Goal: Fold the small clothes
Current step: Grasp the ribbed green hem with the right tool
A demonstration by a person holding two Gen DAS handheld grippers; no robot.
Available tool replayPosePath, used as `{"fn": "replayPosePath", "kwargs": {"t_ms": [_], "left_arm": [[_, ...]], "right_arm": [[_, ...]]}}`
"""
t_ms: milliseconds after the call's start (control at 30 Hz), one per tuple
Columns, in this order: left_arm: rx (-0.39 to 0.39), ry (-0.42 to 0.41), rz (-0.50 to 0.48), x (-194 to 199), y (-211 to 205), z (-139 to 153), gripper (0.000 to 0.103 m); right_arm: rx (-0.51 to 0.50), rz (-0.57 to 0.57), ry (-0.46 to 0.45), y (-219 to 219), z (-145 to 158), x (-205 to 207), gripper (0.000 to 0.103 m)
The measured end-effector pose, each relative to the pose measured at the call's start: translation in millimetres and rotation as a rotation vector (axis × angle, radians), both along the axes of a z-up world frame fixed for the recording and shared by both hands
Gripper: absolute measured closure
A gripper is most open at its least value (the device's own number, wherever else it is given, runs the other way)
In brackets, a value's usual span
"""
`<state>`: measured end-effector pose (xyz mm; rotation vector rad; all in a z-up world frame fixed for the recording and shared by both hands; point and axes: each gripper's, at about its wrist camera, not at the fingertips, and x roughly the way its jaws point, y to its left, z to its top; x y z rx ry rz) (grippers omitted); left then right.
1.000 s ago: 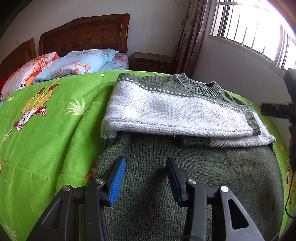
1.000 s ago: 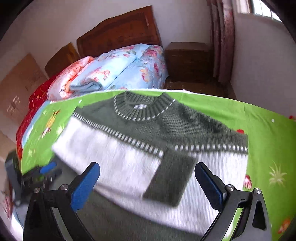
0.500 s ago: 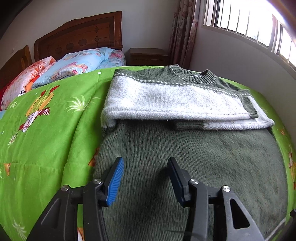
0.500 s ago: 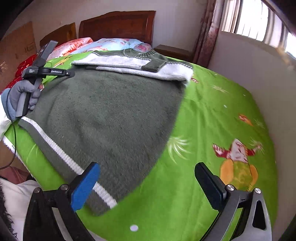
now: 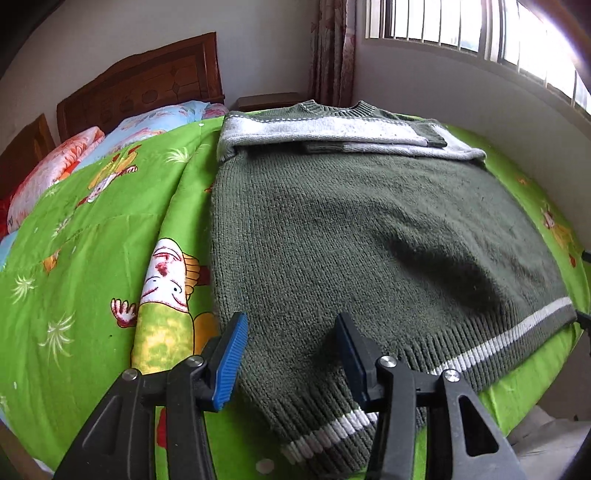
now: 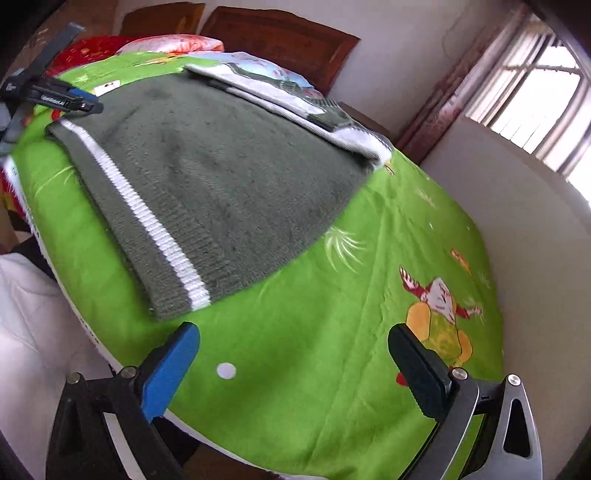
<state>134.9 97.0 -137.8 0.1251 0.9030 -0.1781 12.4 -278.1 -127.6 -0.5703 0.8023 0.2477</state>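
Green sweater (image 5: 369,236) lies flat on quilt (image 6: 369,295), sleeves folded at far end; both grippers have pulled back to near hem, left gripper (image 5: 291,354) and right gripper (image 6: 295,365) jaws apart, empty, hem fold next.

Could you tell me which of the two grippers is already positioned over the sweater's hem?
The left gripper: its open fingers straddle the ribbed hem of the dark green knitted sweater. The right gripper hangs open over bare green cartoon-print quilt.

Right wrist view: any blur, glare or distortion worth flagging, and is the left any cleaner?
Right wrist view: window blown out, headboard smeared, strong fisheye bend. Left wrist view: sharp knit on the sweater, glare at its window.
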Motion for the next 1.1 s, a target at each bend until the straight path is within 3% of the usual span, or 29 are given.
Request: {"fn": "replayPosePath", "kwargs": {"t_ms": [167, 367, 533, 567, 600, 733, 900, 1033, 1100], "left_arm": [[-0.048, 0.007, 0.015, 1.1, 7.3, -1.2, 0.053], [-0.052, -0.006, 0.012, -0.4, 7.0, -1.8, 0.053], [-0.051, -0.005, 0.010, -1.0, 7.0, -0.9, 0.053], [-0.047, -0.004, 0.009, -1.5, 6.5, -0.1, 0.053], [-0.043, -0.004, 0.008, -2.7, 6.0, 1.0, 0.053], [-0.037, -0.039, -0.040, -20.3, 4.2, 11.0, 0.053], [-0.049, -0.109, -0.250, -72.6, -1.8, 23.9, 0.053], [-0.036, -0.073, -0.326, -90.4, -3.3, 18.1, 0.053], [0.013, -0.045, -0.342, -89.3, -9.2, 10.6, 0.053]], "right_arm": [[-0.061, 0.109, -0.086, 28.7, -1.9, -7.6, 0.000], [-0.181, 0.221, -0.214, 57.0, -8.9, -15.8, 0.000], [-0.189, 0.282, -0.220, 76.3, -14.2, -11.4, 0.000], [-0.182, 0.287, -0.211, 78.1, -14.8, -10.0, 0.024], [-0.170, 0.294, -0.201, 79.5, -14.8, -8.8, 0.103], [-0.039, 0.283, -0.170, 71.5, -2.7, -3.8, 0.103], [0.072, 0.244, -0.142, 62.1, 7.5, 5.7, 0.103], [0.167, 0.198, -0.115, 55.7, 16.9, 20.6, 0.103], [0.218, 0.180, -0.115, 52.5, 26.7, 29.1, 0.103]]}}
